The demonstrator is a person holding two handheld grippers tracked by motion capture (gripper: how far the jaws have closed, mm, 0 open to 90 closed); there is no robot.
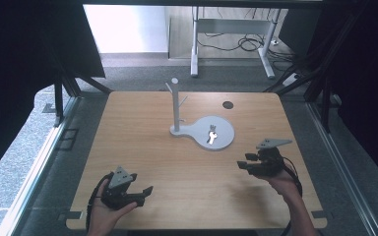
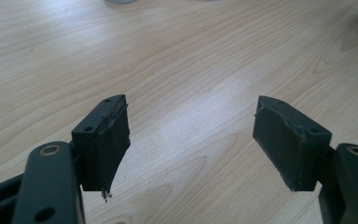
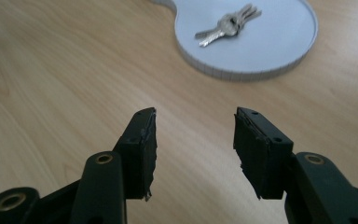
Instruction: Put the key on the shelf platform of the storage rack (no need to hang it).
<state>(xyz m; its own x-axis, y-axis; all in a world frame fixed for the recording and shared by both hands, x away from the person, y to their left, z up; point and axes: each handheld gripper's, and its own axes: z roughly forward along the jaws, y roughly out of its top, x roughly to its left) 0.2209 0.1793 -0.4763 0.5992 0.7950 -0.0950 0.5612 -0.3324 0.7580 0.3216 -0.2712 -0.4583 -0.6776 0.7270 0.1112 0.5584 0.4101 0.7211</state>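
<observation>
A bunch of silver keys (image 1: pixel 212 135) (image 3: pixel 228 24) lies on the round grey dish (image 1: pixel 225 129) (image 3: pixel 270 42) of a stand whose upright post (image 1: pixel 175 105) carries short pegs. My right gripper (image 1: pixel 246 161) (image 3: pixel 195 135) hovers at the table's right side, jaws apart with nothing between them, pointing toward the dish. Near the front left edge, my left gripper (image 1: pixel 145 192) (image 2: pixel 191 135) rests low in the hand, jaws wide and empty, over bare wood.
The wooden table (image 1: pixel 142 142) has a dark round hole (image 1: pixel 228 104) near its far right. Black frame posts stand at both sides, and a desk's legs with cables (image 1: pixel 248 42) stand beyond the far edge.
</observation>
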